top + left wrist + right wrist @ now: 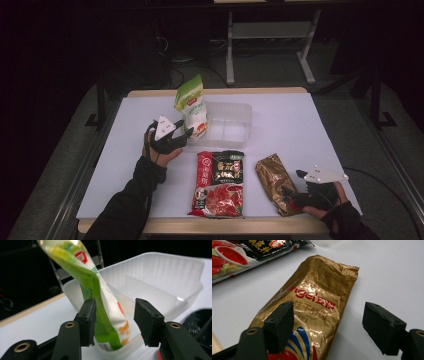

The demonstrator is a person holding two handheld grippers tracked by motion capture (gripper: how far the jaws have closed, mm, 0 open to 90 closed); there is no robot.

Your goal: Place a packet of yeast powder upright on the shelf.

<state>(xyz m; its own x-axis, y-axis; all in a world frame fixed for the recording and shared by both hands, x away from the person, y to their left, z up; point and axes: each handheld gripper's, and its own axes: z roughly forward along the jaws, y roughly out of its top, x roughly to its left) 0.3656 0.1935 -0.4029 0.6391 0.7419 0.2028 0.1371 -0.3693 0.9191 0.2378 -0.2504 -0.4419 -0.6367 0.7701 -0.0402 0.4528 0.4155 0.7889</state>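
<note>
A green and white pouch point(191, 107) stands tilted in the left end of a clear plastic tub point(235, 107). My left gripper point(185, 133) is at the pouch's lower part. In the left gripper view the pouch point(92, 277) rises between the jaws of that gripper point(116, 315); it lies against the left jaw, with a gap to the right one, so the gripper is open. A gold foil packet point(270, 177) lies flat at the front right. My right gripper point(329, 320) is open over the near end of the gold packet point(322, 282), one jaw above the foil and the other above bare table.
A red and black sauce packet point(220, 185) lies flat at the front middle, between the two hands. The tub's divided inside point(170, 272) holds nothing beyond the pouch. The white table top point(300, 125) ends at a wooden front edge. Desk legs stand on the floor beyond.
</note>
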